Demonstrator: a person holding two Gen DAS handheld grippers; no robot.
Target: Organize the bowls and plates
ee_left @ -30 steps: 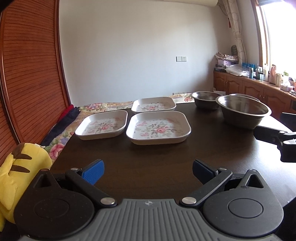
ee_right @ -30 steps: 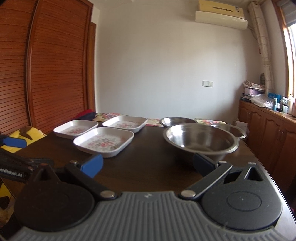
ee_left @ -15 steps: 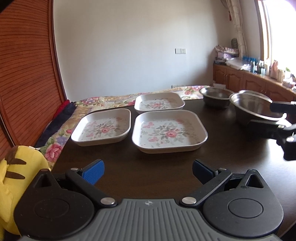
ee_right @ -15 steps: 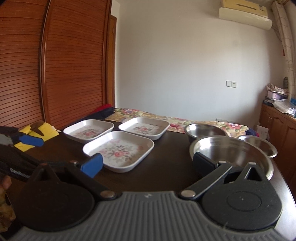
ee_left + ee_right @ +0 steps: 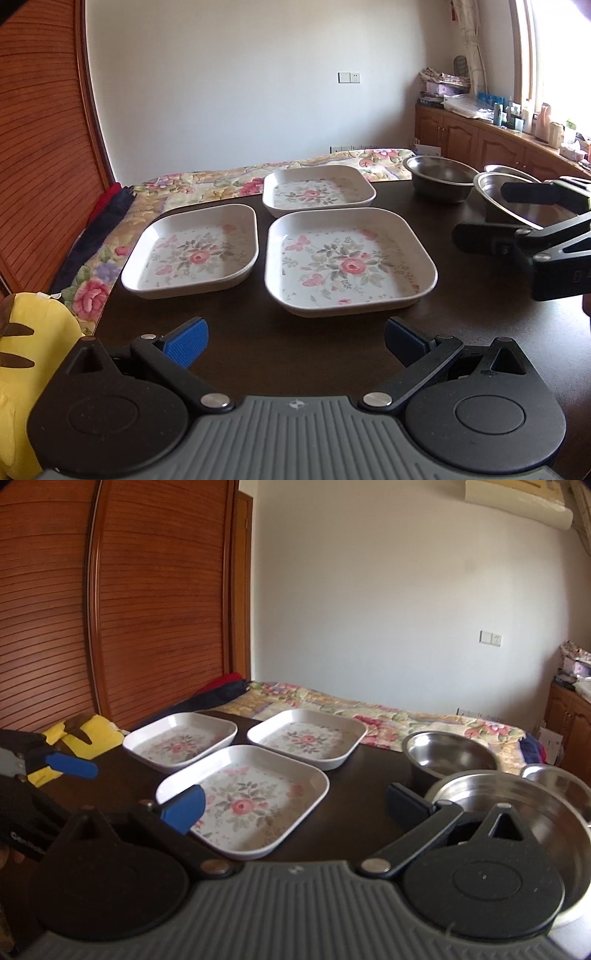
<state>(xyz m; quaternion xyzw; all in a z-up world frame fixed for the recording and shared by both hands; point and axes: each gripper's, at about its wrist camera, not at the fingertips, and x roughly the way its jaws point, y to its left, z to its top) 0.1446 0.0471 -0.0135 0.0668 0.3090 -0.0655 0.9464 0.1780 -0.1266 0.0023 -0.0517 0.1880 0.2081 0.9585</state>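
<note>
Three square plates [image 5: 351, 258] flat, upright; right hand-held gripper [image 5: 295, 808] spread.

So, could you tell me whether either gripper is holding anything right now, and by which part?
Nothing is held. The left gripper is open above the table, and the right gripper is open, one finger at the big bowl rim, not closed on it.

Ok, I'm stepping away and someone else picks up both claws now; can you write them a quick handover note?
Left claw: open, holding nothing, low over the table facing the nearest floral plate.
Right claw: open, holding nothing, at the largest steel bowl.
Three floral plates lie separately, side by side, unstacked. Three steel bowls sit to their right, not nested.
Done: nothing stacked.
Left: stack the plates, nest the bowls.
</note>
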